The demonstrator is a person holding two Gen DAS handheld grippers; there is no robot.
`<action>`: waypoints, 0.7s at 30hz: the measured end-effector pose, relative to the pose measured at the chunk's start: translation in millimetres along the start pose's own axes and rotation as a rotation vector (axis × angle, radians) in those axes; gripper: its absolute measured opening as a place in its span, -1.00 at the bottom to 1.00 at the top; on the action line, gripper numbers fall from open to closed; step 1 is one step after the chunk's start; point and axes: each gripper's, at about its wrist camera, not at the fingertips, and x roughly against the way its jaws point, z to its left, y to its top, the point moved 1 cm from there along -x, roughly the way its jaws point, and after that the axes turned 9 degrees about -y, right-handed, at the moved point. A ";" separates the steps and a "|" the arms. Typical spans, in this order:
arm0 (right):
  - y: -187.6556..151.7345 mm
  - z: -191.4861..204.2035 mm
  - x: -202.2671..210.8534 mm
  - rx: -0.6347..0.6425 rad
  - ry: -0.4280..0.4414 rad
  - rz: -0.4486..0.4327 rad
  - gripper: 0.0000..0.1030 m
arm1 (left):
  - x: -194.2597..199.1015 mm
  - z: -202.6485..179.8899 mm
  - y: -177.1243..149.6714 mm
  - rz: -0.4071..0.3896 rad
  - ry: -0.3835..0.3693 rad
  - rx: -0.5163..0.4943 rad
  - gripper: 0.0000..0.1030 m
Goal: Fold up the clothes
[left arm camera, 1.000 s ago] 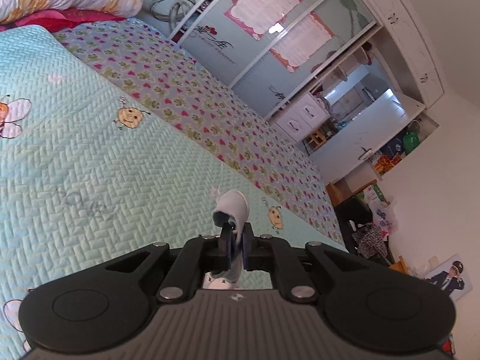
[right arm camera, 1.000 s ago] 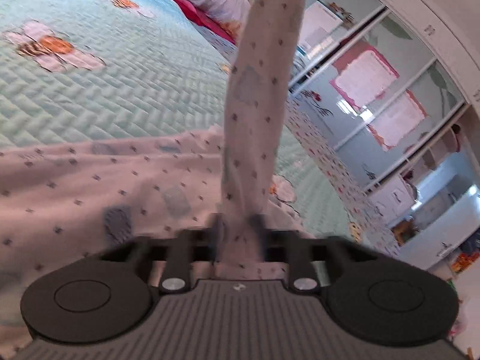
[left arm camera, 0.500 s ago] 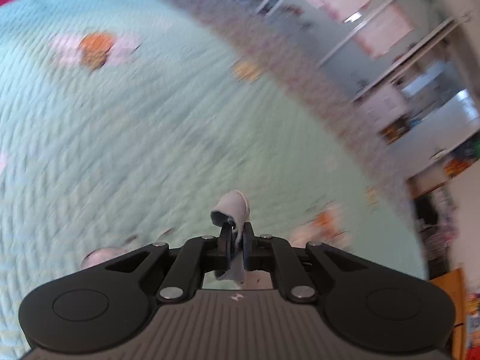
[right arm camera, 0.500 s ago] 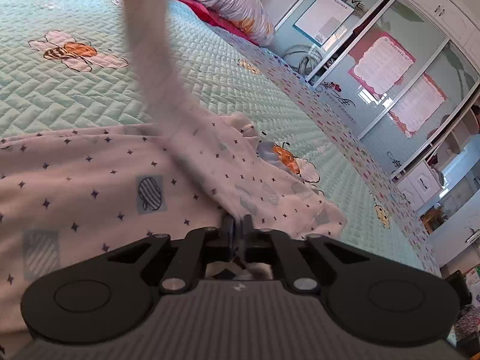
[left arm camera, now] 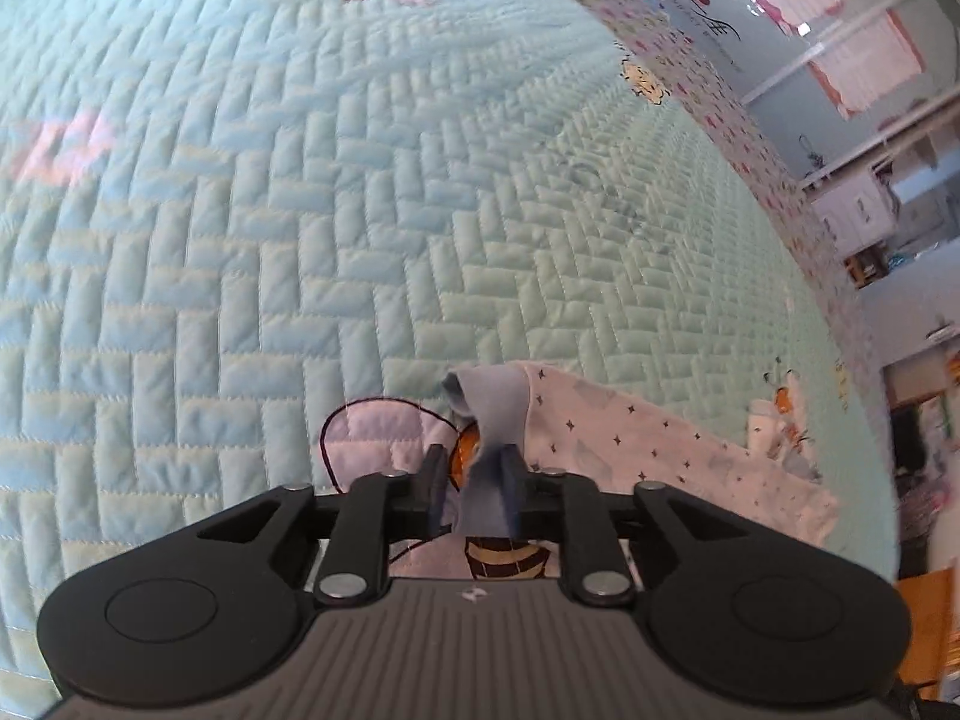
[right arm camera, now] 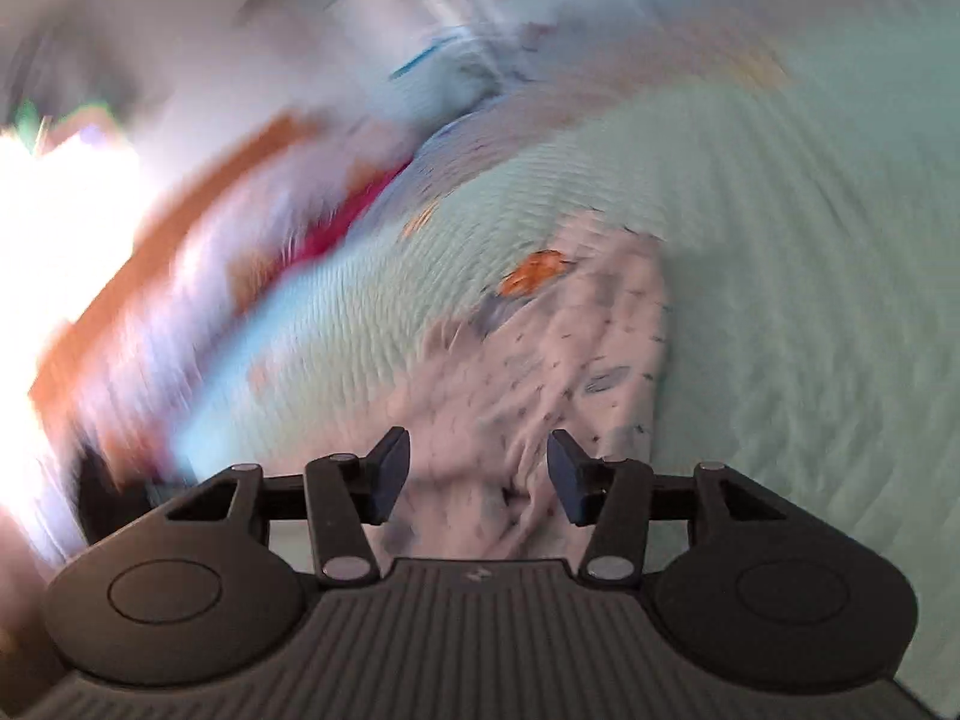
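A white garment [left arm camera: 660, 450] printed with small dark stars lies on the mint quilted bedspread [left arm camera: 360, 240]. Its pale blue cuff [left arm camera: 492, 396] stands up between the fingers of my left gripper [left arm camera: 474, 480]. These jaws are opening: the cuff leans on the right finger and a gap shows beside the left one. In the blurred right wrist view the same garment [right arm camera: 570, 348] lies rumpled on the quilt [right arm camera: 780, 300]. My right gripper [right arm camera: 477, 474] hangs just above it, jaws opening wide, with cloth below them and nothing pinched.
A flowered sheet border [left arm camera: 720, 108] runs along the far edge of the bed. Beyond it stands a wardrobe with glass doors and pink posters [left arm camera: 840, 60]. Blurred pillows and a red band [right arm camera: 336, 228] lie at the bed's head.
My left gripper has dropped close to the quilt with the cuff, and its jaws have parted. My right gripper has let go of the sleeve, rolled over and swung sideways.
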 end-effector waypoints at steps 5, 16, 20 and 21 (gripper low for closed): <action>-5.7 -50.0 -43.5 -0.380 0.096 0.129 -0.09 | 15.9 20.3 8.1 -0.059 -0.046 0.132 -0.12; -20.7 -36.6 -32.8 -0.402 0.130 0.133 -0.06 | 56.1 -33.5 -16.0 -0.073 -0.235 0.021 -0.02; -17.7 -38.5 -37.2 -0.450 0.145 0.126 -0.06 | 33.2 -88.7 -57.1 0.060 -0.384 -0.054 0.07; -19.1 -40.1 -33.7 -0.460 0.154 0.110 -0.05 | 22.4 -102.6 -69.0 0.100 -0.406 -0.071 0.08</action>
